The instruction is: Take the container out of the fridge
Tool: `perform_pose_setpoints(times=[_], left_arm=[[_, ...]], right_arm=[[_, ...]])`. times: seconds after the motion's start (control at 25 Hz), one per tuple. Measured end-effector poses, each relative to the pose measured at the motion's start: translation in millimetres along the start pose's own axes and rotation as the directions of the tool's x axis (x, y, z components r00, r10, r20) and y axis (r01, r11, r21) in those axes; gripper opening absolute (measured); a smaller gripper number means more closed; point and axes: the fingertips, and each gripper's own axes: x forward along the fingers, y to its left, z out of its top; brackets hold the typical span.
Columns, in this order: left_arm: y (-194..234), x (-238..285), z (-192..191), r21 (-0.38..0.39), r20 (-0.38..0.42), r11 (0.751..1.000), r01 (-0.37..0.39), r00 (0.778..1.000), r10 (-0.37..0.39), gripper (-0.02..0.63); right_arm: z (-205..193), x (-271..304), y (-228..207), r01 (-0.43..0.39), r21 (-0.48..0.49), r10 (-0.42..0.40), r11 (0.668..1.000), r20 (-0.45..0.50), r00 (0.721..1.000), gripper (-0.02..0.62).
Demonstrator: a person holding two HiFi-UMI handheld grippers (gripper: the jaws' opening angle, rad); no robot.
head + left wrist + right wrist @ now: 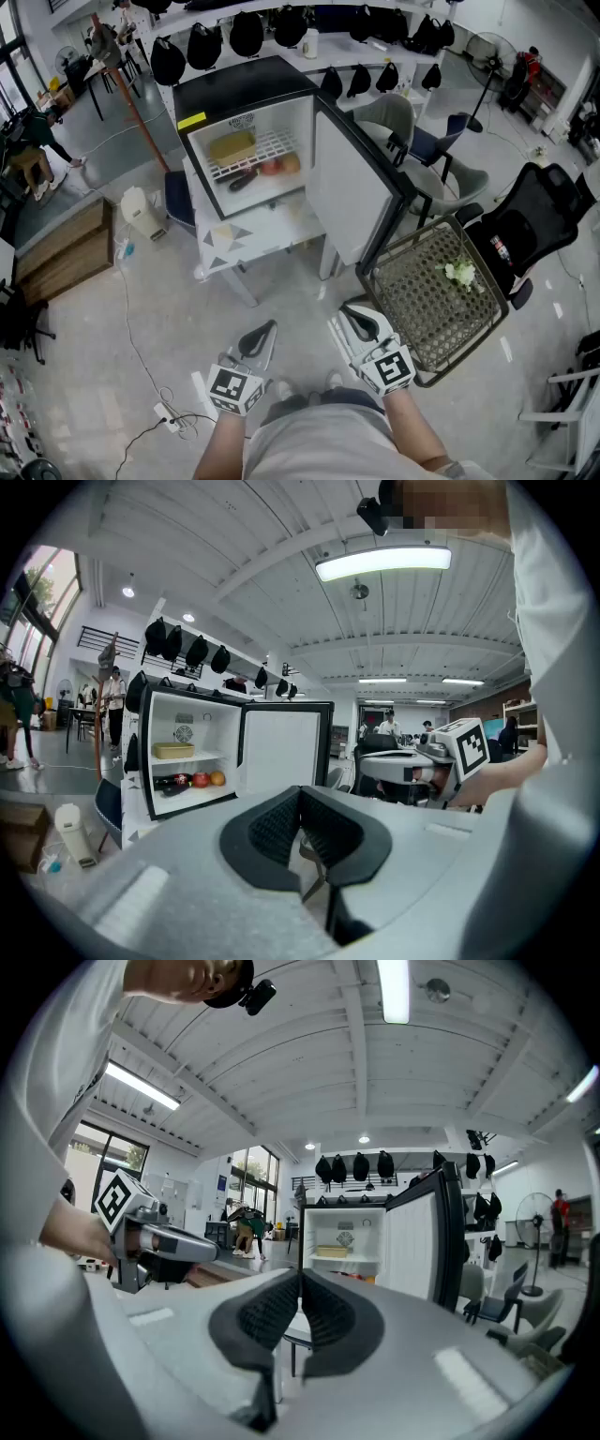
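A small fridge (246, 94) stands on a low white table with its door (352, 183) swung open to the right. On its wire shelf lies a shallow yellow container (232, 147) (174, 751) (331, 1252). Below the shelf are a dark bottle (246, 178), a red fruit and an orange fruit (217, 778). My left gripper (263, 332) (300, 794) and my right gripper (349, 317) (300, 1275) hang low and close to me, well short of the fridge. Both are shut with nothing between the pads.
A wire basket (434, 292) holding a pale green bunch (461, 273) sits at my right, next to the open door. Office chairs (525, 225) stand further right. A wooden crate (66, 248), a white jug (141, 212) and floor cables (159, 403) lie at left.
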Motion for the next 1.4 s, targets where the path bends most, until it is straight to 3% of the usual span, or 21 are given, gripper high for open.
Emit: perform_pose_setpoints(times=[0.48, 0.84, 1.12, 1.4], left_arm=[[49, -45, 2, -0.024, 0.047, 1.000, -0.012, 0.999, 0.013, 0.008], [84, -59, 1, -0.031, 0.077, 1.000, 0.001, 0.997, 0.001, 0.009], [108, -42, -6, -0.043, 0.066, 0.999, -0.007, 0.998, 0.010, 0.009], [140, 9, 1, -0.039, 0.050, 0.999, -0.027, 0.998, 0.029, 0.009]], right_arm=[[10, 28, 50, 0.018, -0.040, -0.018, 0.999, -0.017, 1.000, 0.012], [13, 48, 57, 0.087, -0.036, -0.088, 0.996, -0.013, 0.996, 0.012], [8, 80, 32, 0.102, -0.027, -0.102, 0.994, -0.010, 0.995, 0.012], [0, 129, -15, 0.086, -0.010, -0.086, 0.996, -0.015, 0.996, 0.012]])
